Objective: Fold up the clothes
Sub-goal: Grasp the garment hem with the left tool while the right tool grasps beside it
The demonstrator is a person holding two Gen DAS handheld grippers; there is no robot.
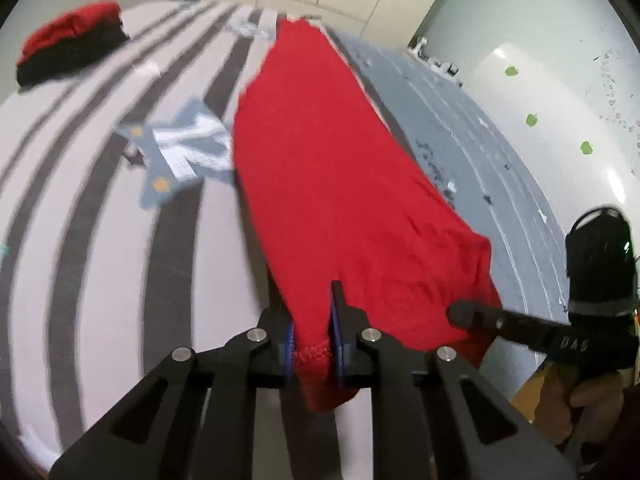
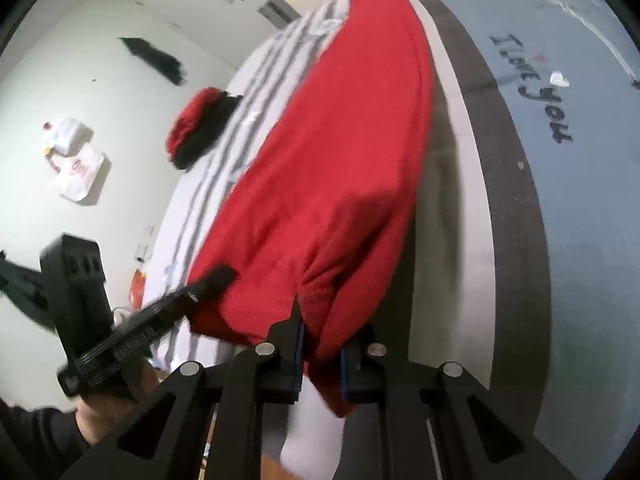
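Cloth pinched in both — my left gripper (image 1: pixel 314 354) and right gripper (image 2: pixel 320 360) each clamp the red garment's (image 1: pixel 320 184) near hem. Next, I judge: carry both corners forward together, evenly, over the bed (image 1: pixel 100 240).

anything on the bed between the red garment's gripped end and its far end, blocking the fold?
Nothing visible. The long red cloth garment lies bare from the left hand-held gripper and right hand-held gripper to its far edge. The folded red-and-black pile sits well aside.

Red garment (image 1: pixel 332 184) stretched lengthwise over striped bed, near hem lifted, bunched.
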